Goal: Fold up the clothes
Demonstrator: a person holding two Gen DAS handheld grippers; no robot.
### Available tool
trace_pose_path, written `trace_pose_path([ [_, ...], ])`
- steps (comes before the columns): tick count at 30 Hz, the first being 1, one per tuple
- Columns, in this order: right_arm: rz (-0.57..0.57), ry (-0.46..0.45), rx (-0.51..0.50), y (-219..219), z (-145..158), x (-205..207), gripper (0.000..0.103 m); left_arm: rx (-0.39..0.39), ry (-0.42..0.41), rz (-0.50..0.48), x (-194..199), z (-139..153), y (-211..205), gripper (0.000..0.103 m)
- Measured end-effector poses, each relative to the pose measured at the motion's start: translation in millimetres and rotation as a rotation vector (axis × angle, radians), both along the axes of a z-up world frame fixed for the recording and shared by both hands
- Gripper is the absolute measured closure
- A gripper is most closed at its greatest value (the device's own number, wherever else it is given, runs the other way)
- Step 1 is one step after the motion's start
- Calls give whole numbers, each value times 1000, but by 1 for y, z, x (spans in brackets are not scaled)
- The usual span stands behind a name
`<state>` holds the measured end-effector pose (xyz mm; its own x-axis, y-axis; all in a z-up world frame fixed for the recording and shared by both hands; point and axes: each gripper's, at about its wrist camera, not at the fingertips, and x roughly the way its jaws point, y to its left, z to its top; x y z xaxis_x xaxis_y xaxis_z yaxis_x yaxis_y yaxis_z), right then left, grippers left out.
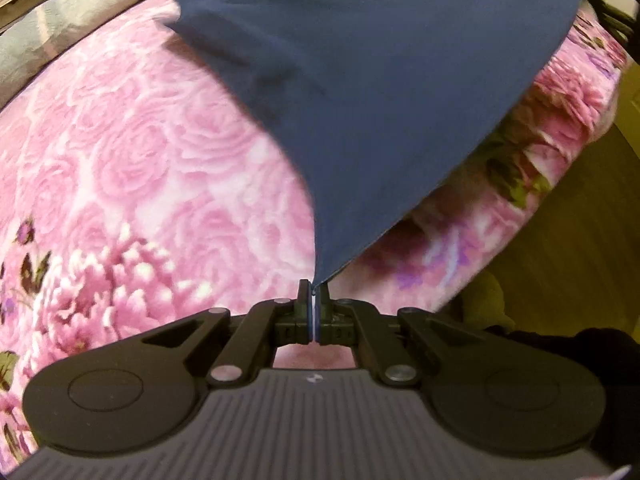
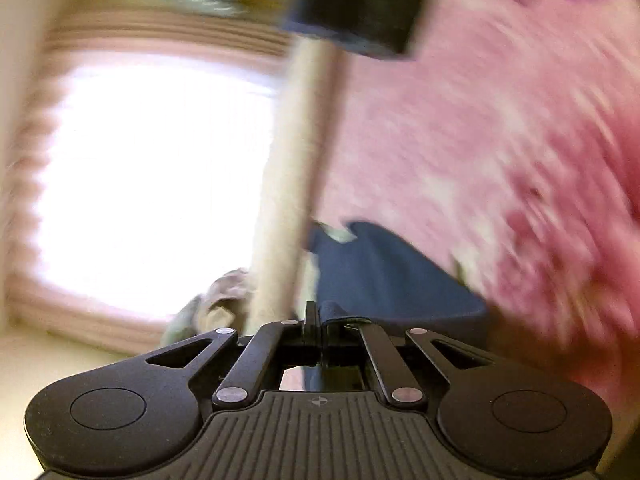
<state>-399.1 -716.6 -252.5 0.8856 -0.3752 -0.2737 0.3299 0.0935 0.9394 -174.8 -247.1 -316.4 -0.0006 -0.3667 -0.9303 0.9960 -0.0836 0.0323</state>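
A navy blue garment is stretched above a pink floral bedspread. My left gripper is shut on one corner of it, and the cloth fans out from the jaws toward the top of the left wrist view. In the blurred right wrist view my right gripper is shut on another part of the navy garment, with a fold of cloth pinched between the jaws. The person's bare forearm crosses that view, with a dark sleeve at the top.
The pink bedspread fills the right of the right wrist view, and a bright window its left. A grey patterned pillow or blanket lies at the bed's far left. The bed's edge and a yellowish floor are at the right.
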Motion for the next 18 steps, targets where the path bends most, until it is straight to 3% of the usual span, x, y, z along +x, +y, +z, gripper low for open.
trace_pose_path([
  [2, 74, 63, -43, 0, -7, 10, 103, 9, 6, 6, -3, -4, 0, 103],
  [10, 180, 253, 104, 34, -76, 21, 102, 30, 11, 80, 13, -15, 4, 103],
  [12, 181, 257, 144, 41, -83, 10, 70, 30, 10, 86, 16, -16, 3, 103],
  [13, 163, 248, 165, 47, -83, 2, 29, 31, 9, 88, 18, -16, 3, 103],
  [14, 145, 239, 185, 52, -83, -5, 19, 32, 9, 86, 19, -17, 2, 103],
  [18, 43, 68, 296, 58, -90, -33, 19, 37, 3, 74, 18, -20, 0, 103],
])
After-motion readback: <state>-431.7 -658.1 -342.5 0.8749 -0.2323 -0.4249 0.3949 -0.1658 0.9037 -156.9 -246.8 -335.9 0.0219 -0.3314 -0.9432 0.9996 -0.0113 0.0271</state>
